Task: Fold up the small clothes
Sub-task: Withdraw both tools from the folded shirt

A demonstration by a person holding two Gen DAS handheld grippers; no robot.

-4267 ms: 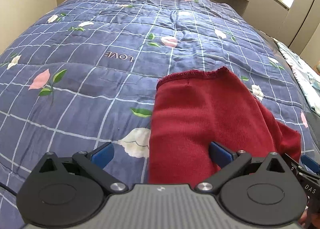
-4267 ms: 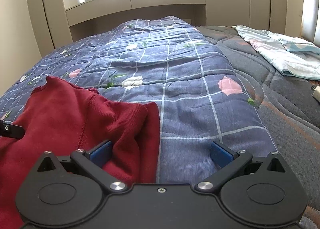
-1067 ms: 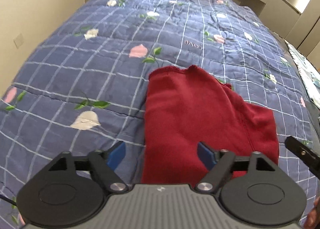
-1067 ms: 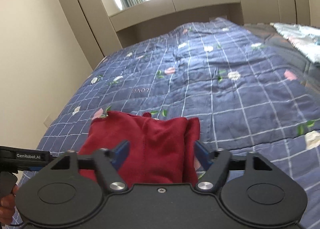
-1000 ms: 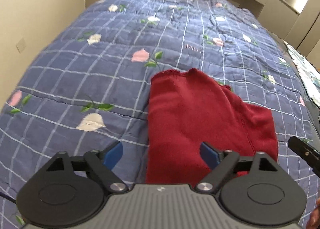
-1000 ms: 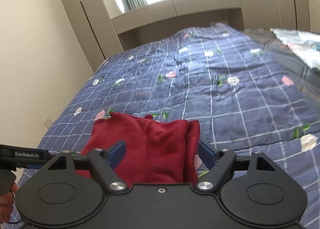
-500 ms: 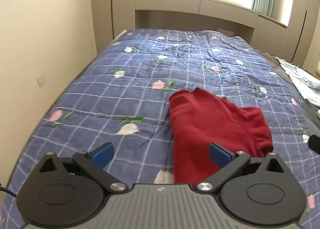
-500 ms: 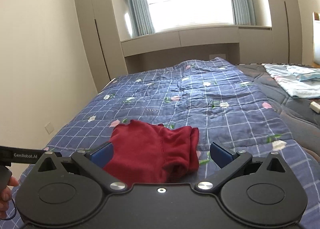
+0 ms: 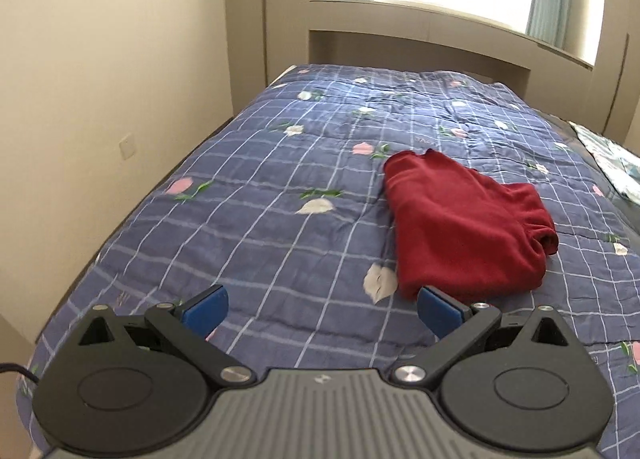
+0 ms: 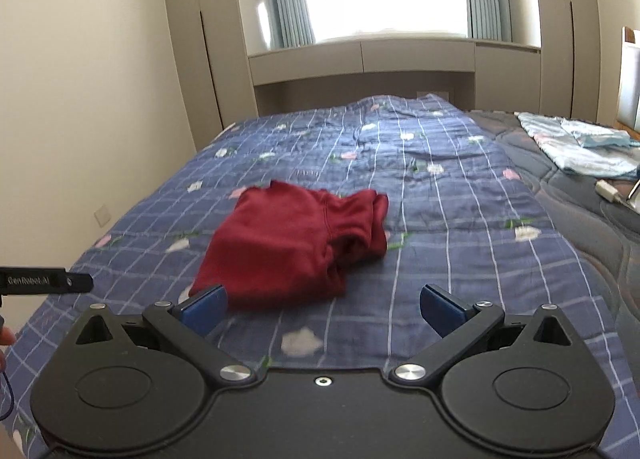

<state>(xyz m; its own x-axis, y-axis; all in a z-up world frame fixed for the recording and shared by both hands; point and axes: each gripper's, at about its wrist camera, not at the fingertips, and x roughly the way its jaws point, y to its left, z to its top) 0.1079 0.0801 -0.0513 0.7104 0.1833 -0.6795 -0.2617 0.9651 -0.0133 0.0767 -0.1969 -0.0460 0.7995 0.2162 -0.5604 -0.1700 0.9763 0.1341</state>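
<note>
Both tools have drawn back from the red garment (image 9: 464,227) since a second ago, so far more of the bed and the room behind it now shows. Left tool (image 9: 320,309) has its blue pads spread wide, nothing between them but quilt; its jaws have just been opening. Right tool (image 10: 322,309) stands just as wide, also with only quilt between its pads, and its jaws have just been opening too.

That red garment lies folded into a rough rectangle on the blue checked quilt (image 9: 256,219), flat along one side and bunched into soft rolls along the other. From the left tool it sits at about one o'clock, its near corner just beyond the right-hand pad. From the right tool it sits at about eleven o'clock, near the left-hand pad.

At nine o'clock in the right wrist view, a black bar of the left tool pokes in. Off at two o'clock, pale blue cloths (image 10: 576,143) rest on the dark mattress (image 10: 600,243), well apart from the garment.
</note>
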